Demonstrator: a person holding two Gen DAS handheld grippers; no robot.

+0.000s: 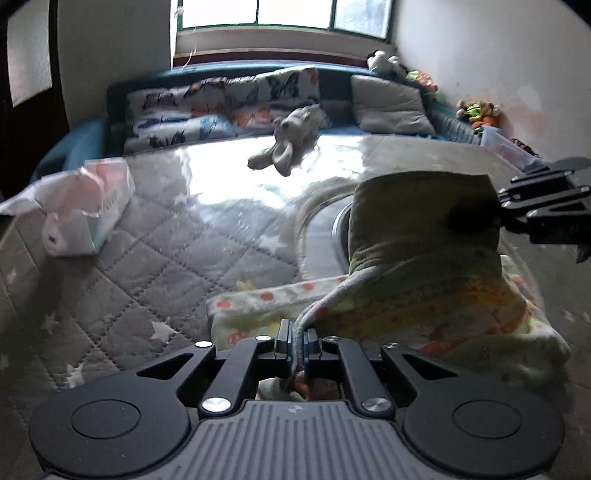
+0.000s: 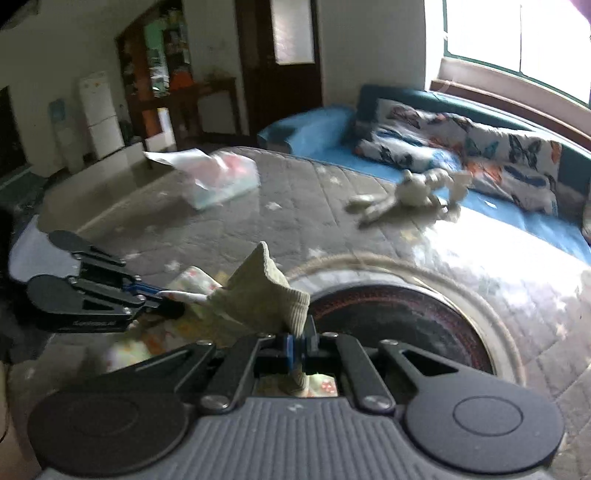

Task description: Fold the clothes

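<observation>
A small printed garment (image 1: pixel 424 310) was held lifted above the quilted bed (image 1: pixel 140 258), near its right edge. Its grey hem was pinched by the left hand-held gripper (image 1: pixel 298 341), its olive ribbed cuff (image 2: pixel 266 295) by the right hand-held gripper (image 2: pixel 300 345).

A lived-in home, a bedroom opening onto a living space. A quilted grey mattress (image 1: pixel 122 254) with star prints lies in front of a blue sofa (image 2: pixel 317 127) piled with butterfly pillows (image 1: pixel 225 107). A plush rabbit (image 1: pixel 288 138) lies on the mattress, more soft toys (image 1: pixel 476 110) line the wall, and a window (image 1: pixel 280 14) lets in daylight. Further off stand a white fridge (image 2: pixel 98 114), a dark wooden door (image 2: pixel 284 55) and cluttered shelves (image 2: pixel 159 55).
</observation>
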